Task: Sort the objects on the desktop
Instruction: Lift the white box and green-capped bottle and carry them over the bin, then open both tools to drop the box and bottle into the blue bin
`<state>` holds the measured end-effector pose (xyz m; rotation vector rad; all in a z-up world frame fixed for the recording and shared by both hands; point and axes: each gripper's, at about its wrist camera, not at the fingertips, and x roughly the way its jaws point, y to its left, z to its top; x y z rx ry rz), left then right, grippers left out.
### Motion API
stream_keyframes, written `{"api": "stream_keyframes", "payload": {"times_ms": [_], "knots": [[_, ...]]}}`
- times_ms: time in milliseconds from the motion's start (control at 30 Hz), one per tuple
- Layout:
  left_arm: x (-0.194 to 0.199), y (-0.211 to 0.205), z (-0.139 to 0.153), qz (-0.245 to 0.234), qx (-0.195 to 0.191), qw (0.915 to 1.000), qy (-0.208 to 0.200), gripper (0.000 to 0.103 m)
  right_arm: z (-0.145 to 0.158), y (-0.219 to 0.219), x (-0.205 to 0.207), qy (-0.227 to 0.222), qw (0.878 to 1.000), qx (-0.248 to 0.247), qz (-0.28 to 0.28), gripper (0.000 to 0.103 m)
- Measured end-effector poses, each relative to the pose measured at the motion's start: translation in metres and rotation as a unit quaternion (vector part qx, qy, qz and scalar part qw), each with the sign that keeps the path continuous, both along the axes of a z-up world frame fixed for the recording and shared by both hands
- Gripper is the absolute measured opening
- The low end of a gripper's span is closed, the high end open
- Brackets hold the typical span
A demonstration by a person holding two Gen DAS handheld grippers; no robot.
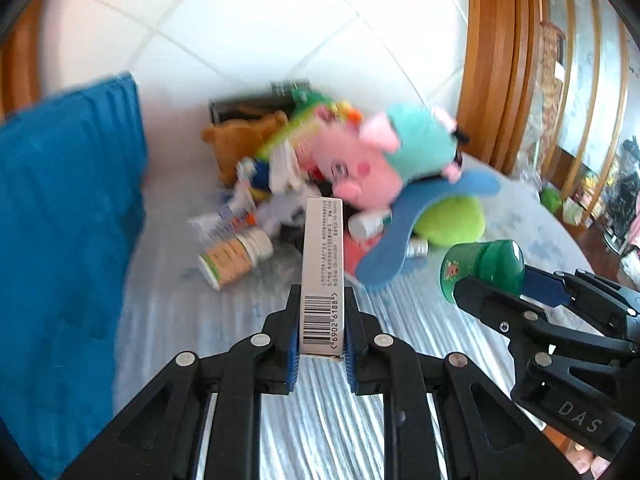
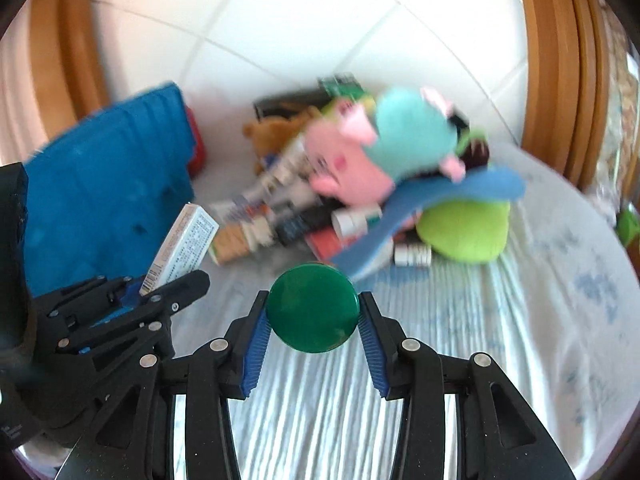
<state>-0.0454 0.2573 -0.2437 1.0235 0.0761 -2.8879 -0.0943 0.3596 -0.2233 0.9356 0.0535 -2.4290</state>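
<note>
My left gripper [image 1: 322, 300] is shut on a long white box with a barcode [image 1: 322, 264], held above the table; the box also shows in the right wrist view [image 2: 182, 246]. My right gripper [image 2: 312, 304] is shut on a green capped jar [image 2: 312, 308], which shows at the right of the left wrist view [image 1: 486, 266]. Ahead lies a pile: a pink pig plush in a teal dress [image 1: 384, 152], a brown plush [image 1: 244, 140], a lime green plush [image 1: 452, 220], a blue insole-shaped piece [image 1: 416, 224], a beige bottle with a white cap [image 1: 236, 258] and several small tubes and bottles.
A blue fabric bin [image 1: 68, 208] stands at the left, also in the right wrist view [image 2: 108, 184]. The table has a pale striped cloth [image 2: 500, 320]. A tiled white wall [image 1: 260, 20] is behind the pile, a wooden frame [image 1: 500, 60] at the right.
</note>
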Motion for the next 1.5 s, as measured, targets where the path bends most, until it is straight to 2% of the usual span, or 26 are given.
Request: {"api": "stream_keyframes", "payload": {"times_ms": [100,300,467,633,700,800,900,1033,1233,1500], "knots": [[0.024,-0.003,0.036,0.021,-0.017,0.9990,0.035,0.017,0.036,-0.006,0.019,0.039,0.999,-0.013,0.021,0.042],[0.080,-0.032,0.108,0.072,-0.053,0.9904,0.105,0.017,0.116,-0.034,0.058,0.122,0.990,-0.037,0.068,0.042],[0.122,-0.082,0.154,0.123,-0.072,0.9787,0.148,0.017,0.166,-0.084,0.087,0.168,0.978,-0.056,0.113,0.042],[0.156,-0.144,0.182,0.157,-0.100,0.9685,0.166,0.017,0.202,-0.155,0.115,0.182,0.968,-0.084,0.154,0.042],[0.167,-0.180,0.188,0.178,-0.103,0.9660,0.157,0.017,0.211,-0.187,0.124,0.186,0.965,-0.090,0.163,0.042],[0.174,-0.244,0.191,0.209,-0.078,0.9673,0.121,0.017,0.219,-0.242,0.136,0.174,0.964,-0.088,0.181,0.042],[0.172,-0.308,0.182,0.238,-0.051,0.9683,0.054,0.017,0.217,-0.295,0.147,0.147,0.968,-0.062,0.194,0.042],[0.174,-0.361,0.168,0.247,-0.021,0.9687,0.009,0.017,0.205,-0.350,0.159,0.108,0.974,-0.015,0.198,0.042],[0.173,-0.389,0.159,0.232,-0.004,0.9726,-0.010,0.017,0.183,-0.391,0.166,0.080,0.978,0.034,0.191,0.042],[0.159,-0.395,0.138,0.210,0.004,0.9775,-0.024,0.017,0.171,-0.414,0.167,0.083,0.980,0.076,0.162,0.042]]}}
